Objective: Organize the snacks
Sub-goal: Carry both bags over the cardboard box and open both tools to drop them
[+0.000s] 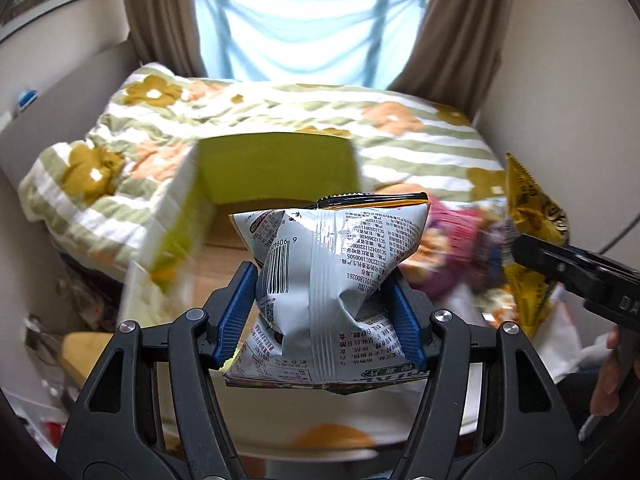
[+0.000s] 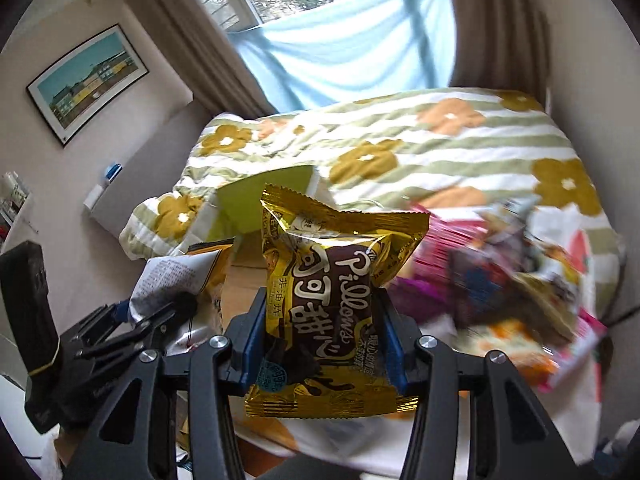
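My left gripper (image 1: 322, 308) is shut on a silver snack bag (image 1: 332, 276), its printed back and barcode toward the camera, held in the air in front of an open cardboard box (image 1: 276, 164) with green flaps. My right gripper (image 2: 320, 340) is shut on a gold and brown "Pillows" snack bag (image 2: 324, 292), held upright. In the left wrist view the gold bag (image 1: 528, 216) shows at the right edge in the right gripper (image 1: 560, 260). In the right wrist view the silver bag (image 2: 176, 276) and left gripper (image 2: 132, 320) show at lower left, beside the box (image 2: 264, 200).
A pile of mixed snack packets (image 2: 500, 272), pink, purple and orange, lies on the bed to the right, also blurred in the left wrist view (image 1: 456, 252). The bed has a flowered striped quilt (image 2: 440, 148). Curtains and a window stand behind. Clutter lies on the floor at left (image 1: 80, 312).
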A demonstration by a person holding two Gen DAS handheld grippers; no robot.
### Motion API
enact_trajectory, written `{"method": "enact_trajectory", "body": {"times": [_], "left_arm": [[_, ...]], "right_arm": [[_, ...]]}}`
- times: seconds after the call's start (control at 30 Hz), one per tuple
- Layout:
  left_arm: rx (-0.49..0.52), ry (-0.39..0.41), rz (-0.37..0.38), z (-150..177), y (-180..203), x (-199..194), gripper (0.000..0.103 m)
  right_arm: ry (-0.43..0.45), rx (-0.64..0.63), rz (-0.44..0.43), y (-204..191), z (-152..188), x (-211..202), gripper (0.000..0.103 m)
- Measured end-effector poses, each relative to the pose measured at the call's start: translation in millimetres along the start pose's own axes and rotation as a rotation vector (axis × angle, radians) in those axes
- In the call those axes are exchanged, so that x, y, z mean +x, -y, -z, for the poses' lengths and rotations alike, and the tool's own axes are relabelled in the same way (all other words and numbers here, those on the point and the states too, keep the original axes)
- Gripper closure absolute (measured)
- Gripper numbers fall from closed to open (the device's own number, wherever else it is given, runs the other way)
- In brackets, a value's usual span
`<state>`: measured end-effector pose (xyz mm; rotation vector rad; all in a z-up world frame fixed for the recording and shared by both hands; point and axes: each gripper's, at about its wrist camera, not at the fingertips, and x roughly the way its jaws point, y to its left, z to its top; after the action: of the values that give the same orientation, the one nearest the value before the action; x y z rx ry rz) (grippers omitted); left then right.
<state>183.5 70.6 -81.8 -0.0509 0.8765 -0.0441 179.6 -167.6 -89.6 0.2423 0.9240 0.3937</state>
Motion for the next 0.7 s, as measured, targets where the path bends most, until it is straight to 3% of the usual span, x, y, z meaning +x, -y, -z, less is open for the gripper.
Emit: {"method": "enact_trajectory", "body": {"times": [0.13,0.27,0.63,0.67,0.7], "left_arm": [[0.034,-0.074,-0.039,-21,-53,40,0.042],[0.085,-0.136,-0.028,-28,-79,73,0.042],[0.299,-0.244,-0.031,-17,-77,137,0.04],[0.318,-0.242,-0.045,-15,-75,138,0.037],[0.325,-0.239,-0.057,-15,-75,138,0.025]], "right_arm": [[-0.014,-0.009,0.024,-39,-12,41,0.057],[-0.045,0.033,0.033,-71,-19,82,0.057],[-0.103,0.12,0.124,-92,-12,140,0.057],[-0.108,0.119,0.129,-93,-12,141,0.057],[-0.111,0.12,0.133,-92,-13,142,0.057]]}}
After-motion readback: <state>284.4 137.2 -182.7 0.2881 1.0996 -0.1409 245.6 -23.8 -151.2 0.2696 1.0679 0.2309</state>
